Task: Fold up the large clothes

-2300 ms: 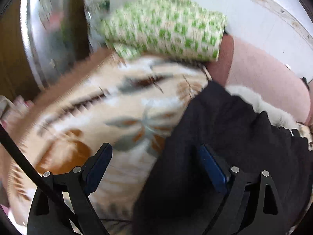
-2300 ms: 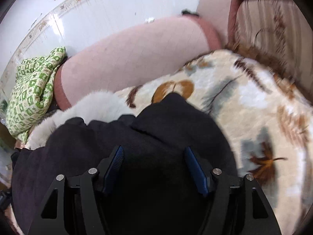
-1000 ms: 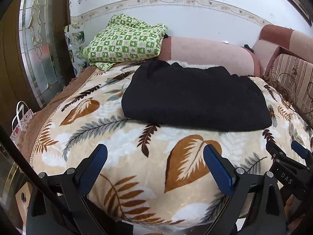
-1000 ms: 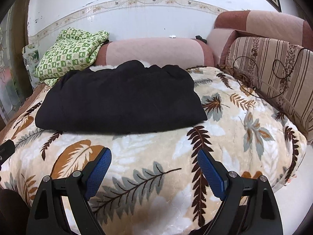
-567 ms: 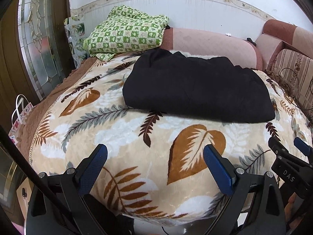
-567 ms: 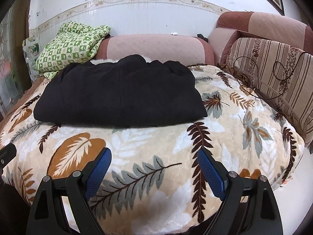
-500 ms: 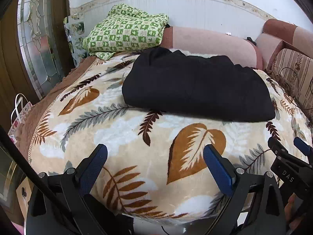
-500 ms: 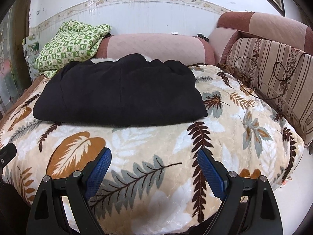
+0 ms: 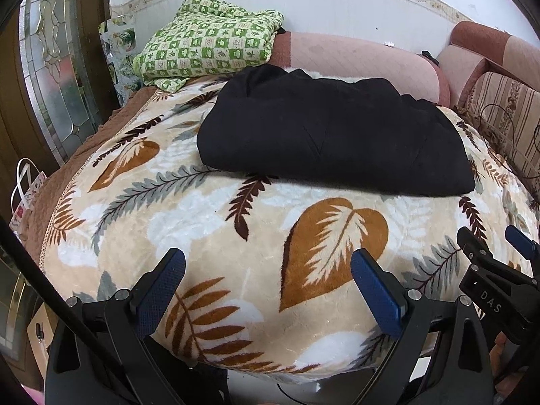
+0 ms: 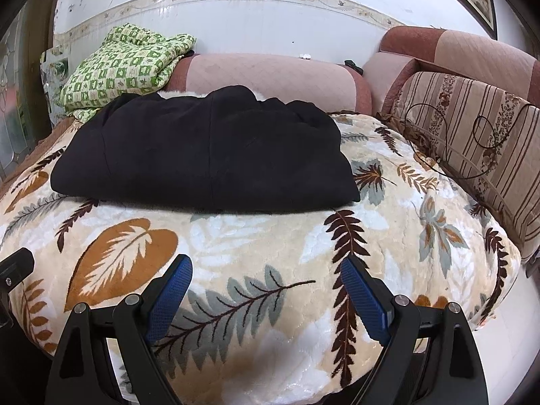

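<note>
Two wrist views angled down, sharing the black garment (image 9: 330, 135) (image 10: 209, 155).

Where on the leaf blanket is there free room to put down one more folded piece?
Free: the wide front strip of the leaf blanket, between the black garment and the near edge, and the band between the garment and the striped cushion. Crowded: the back, where the garment meets the pink bolster and the green checked cloth.

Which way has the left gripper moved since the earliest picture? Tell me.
Yes. The left gripper has pulled back from the black garment, off it and out over the leaf blanket's near edge.
</note>
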Tool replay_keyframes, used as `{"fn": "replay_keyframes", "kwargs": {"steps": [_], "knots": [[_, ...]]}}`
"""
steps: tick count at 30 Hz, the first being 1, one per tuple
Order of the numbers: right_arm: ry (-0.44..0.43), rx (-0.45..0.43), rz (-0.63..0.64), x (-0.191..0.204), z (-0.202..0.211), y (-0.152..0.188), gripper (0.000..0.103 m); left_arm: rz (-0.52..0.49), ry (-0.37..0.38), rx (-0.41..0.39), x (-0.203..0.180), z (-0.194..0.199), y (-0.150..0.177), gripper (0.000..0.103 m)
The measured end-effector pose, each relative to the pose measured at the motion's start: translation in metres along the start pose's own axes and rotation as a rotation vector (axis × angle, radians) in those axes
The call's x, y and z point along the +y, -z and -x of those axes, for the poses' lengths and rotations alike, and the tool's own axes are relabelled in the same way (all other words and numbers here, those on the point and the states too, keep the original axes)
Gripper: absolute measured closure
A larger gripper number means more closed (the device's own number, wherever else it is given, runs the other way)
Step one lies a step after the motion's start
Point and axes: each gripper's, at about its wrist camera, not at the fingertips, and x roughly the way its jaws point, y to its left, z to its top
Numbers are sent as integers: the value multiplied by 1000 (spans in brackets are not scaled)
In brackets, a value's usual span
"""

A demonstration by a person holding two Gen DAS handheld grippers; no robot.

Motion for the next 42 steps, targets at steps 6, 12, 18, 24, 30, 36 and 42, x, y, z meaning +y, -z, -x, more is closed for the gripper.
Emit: {"fn": "replay_keyframes", "kwargs": {"steps": [6, 12, 18, 24, 30, 36, 42], "knots": [[4, 13, 6, 1, -3, 1, 11, 3, 4, 11, -1, -4, 1, 5], [7, 11, 10, 2, -3, 1, 11, 2, 12, 18, 0, -5, 1, 5], [12, 0, 29, 6, -1, 0, 11, -4, 21, 25, -3, -6, 2, 5], [14, 3, 36, 8, -2, 1, 11, 0, 27, 36, -3, -7, 3, 5], [17, 1, 41, 10, -1, 2, 11, 4, 30, 43, -2, -8, 4, 5], [27, 1, 66, 15, -1, 4, 11, 9, 27, 38, -1, -8, 5, 5], [34, -2, 86, 18, -2, 5, 11, 4, 28, 44, -2, -9, 6, 5]]}}
